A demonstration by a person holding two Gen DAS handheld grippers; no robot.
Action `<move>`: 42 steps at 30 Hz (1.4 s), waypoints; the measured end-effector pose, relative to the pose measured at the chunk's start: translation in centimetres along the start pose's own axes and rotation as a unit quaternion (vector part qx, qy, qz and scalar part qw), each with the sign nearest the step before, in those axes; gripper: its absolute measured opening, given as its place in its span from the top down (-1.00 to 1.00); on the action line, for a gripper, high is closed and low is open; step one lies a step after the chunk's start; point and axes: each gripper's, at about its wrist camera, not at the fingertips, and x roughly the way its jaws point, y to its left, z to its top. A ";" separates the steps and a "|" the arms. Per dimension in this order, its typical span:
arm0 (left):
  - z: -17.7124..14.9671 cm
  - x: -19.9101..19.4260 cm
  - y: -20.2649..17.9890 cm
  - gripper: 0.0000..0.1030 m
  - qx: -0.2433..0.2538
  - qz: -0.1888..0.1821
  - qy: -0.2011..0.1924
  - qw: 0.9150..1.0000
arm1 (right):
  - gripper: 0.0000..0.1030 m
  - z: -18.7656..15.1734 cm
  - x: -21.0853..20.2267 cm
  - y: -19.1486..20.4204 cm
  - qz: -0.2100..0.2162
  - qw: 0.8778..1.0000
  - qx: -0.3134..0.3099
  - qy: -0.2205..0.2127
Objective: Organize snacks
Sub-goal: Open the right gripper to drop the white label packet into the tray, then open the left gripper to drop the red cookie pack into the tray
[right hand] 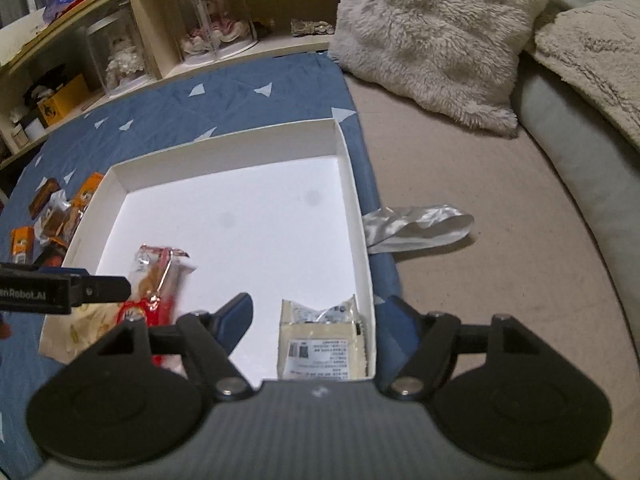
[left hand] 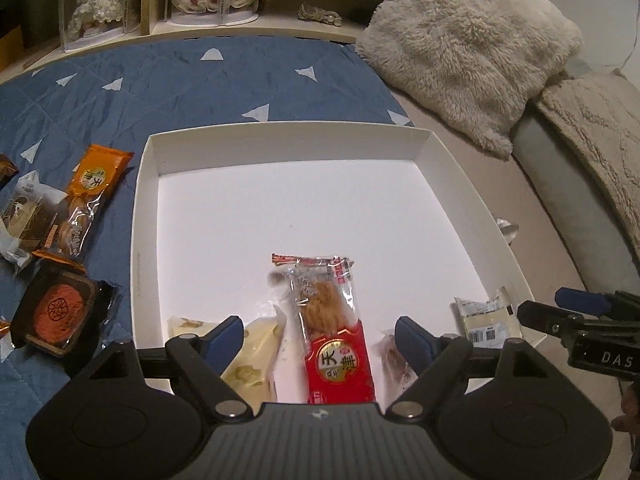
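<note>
A white shallow box [left hand: 144, 216] lies on a blue quilt. Inside, at its near edge, a red packet [left hand: 340, 344] with a fried pastry lies flat between the fingers of my left gripper [left hand: 318, 324]. That gripper is open and its pads stand clear of the packet. A pale yellow packet [left hand: 256, 352] and a pinkish one [left hand: 394, 360] lie beside it. In the box's near right corner lies a cream packet [right hand: 320, 340] with a barcode, between the spread fingers of my open right gripper [right hand: 319, 302], untouched. The right gripper [left hand: 548, 304] also shows in the left wrist view.
Loose snacks lie on the quilt left of the box: an orange packet [left hand: 94, 184], a dark mooncake tray [left hand: 60, 312] and a clear-wrapped one [left hand: 28, 212]. A silver foil wrapper [right hand: 416, 228] lies right of the box. A fluffy pillow [left hand: 468, 40] and shelves stand behind.
</note>
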 end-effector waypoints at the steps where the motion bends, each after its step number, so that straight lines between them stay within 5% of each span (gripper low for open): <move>1: -0.1 -0.1 0.0 -0.67 0.001 0.000 0.000 1.000 | -0.51 -0.1 -0.2 0.1 -0.002 1.000 -0.002 0.001; 10: -0.9 -2.0 -0.1 -1.00 0.016 0.001 -0.004 1.000 | -0.64 -1.0 -1.7 0.3 -0.005 1.000 0.002 0.001; 16: -1.7 -3.5 0.5 -1.00 0.020 -0.002 -0.006 1.000 | -0.99 -1.6 -3.5 0.7 -0.011 1.000 0.004 -0.014; 31: -2.6 -8.4 3.9 -1.00 0.011 -0.002 -0.042 0.999 | -0.99 -2.0 -6.2 3.4 -0.018 0.999 0.002 -0.026; 42: -3.1 -12.3 9.5 -1.00 -0.006 0.034 -0.063 0.997 | -0.99 -1.0 -6.8 7.0 -0.004 0.999 -0.006 -0.041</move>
